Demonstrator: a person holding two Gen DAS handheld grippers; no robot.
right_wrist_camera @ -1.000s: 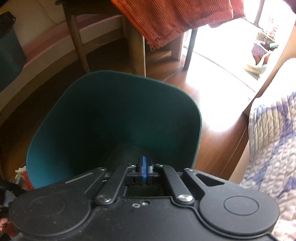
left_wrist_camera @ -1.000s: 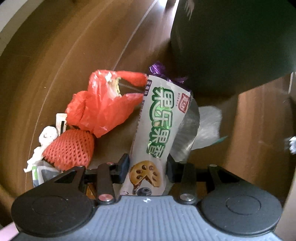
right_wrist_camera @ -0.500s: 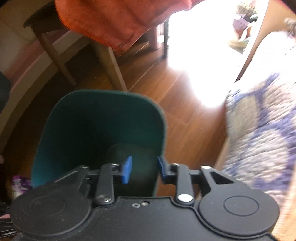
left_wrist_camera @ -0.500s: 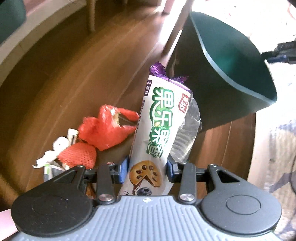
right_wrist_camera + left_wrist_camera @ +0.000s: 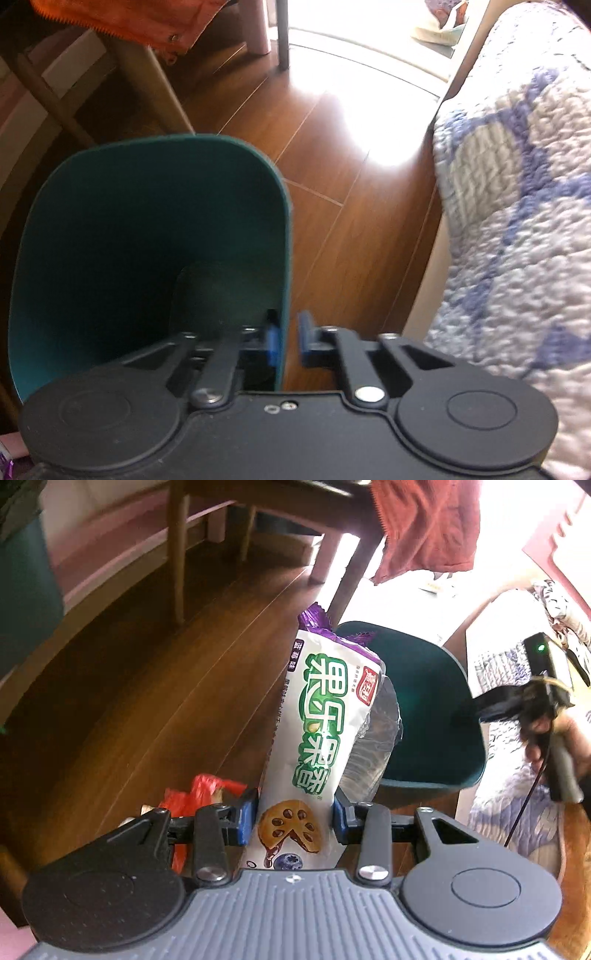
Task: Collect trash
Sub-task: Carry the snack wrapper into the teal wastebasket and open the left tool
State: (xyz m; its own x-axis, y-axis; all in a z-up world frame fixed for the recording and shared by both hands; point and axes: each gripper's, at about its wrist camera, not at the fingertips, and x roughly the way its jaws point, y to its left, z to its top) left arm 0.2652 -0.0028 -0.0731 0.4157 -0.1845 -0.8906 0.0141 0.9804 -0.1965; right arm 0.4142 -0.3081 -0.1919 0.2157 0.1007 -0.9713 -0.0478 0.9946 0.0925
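My left gripper (image 5: 295, 818) is shut on a white and green snack wrapper (image 5: 325, 720) with a purple top, held upright with clear plastic (image 5: 376, 738) behind it. The dark green trash bin (image 5: 432, 709) stands just beyond it on the floor. A red plastic bag (image 5: 195, 790) lies on the floor below left. In the right wrist view my right gripper (image 5: 288, 339) is open, its fingers straddling the near right wall of the bin (image 5: 147, 240), one pad inside and one outside, with small gaps.
Wooden floor (image 5: 147, 686) all around. Chair and table legs (image 5: 177, 550) stand behind, with an orange cloth (image 5: 428, 528) hanging. A quilted blue and white bed cover (image 5: 517, 184) is on the right. The hand holding the right gripper (image 5: 546, 716) shows at right.
The left gripper has lifted the wrapper up and away from the floor trash, toward the bin. The right gripper has opened and shifted onto the bin's right wall.
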